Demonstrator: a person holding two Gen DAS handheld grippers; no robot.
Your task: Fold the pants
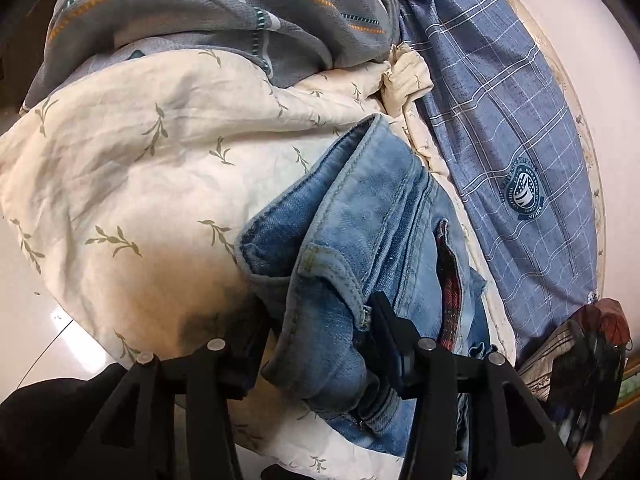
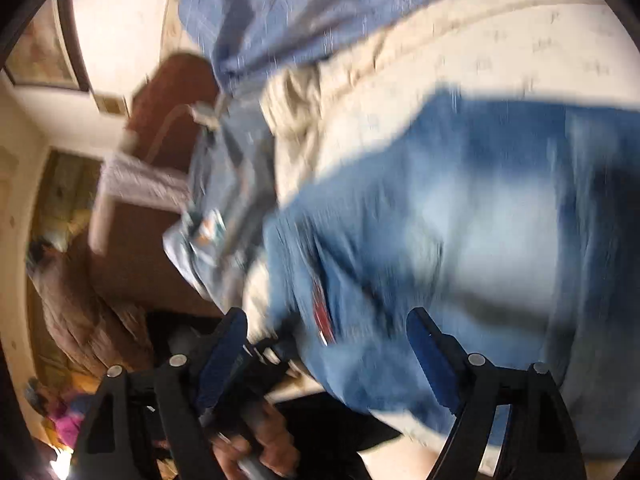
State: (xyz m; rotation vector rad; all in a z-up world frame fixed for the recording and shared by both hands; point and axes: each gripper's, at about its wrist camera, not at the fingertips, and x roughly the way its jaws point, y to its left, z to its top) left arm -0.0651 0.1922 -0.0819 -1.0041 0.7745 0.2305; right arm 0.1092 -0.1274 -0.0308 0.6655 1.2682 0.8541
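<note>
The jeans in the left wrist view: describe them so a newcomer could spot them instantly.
Start at the big cream quilt printed with olive leaf sprigs. The jeans lie bunched on its right side, beside a blue checked cloth. They are the only faded, stitched denim there, with a red lining showing at a pocket slit.

Faded light-blue jeans [image 1: 352, 248], paler where worn, with a glimpse of red plaid lining at the pocket slit. Under them a cream quilt [image 1: 132, 152] scattered with olive-green leaf sprigs. Alongside, a slate-blue sheet [image 1: 500, 120] crossed by thin white check lines, stamped with a dark teal round crest. Up top, a grey blanket [image 1: 224, 4] striped in orange and teal dashes. Black gripper fingers [image 2: 430, 350] carry deep blue pads.
</note>
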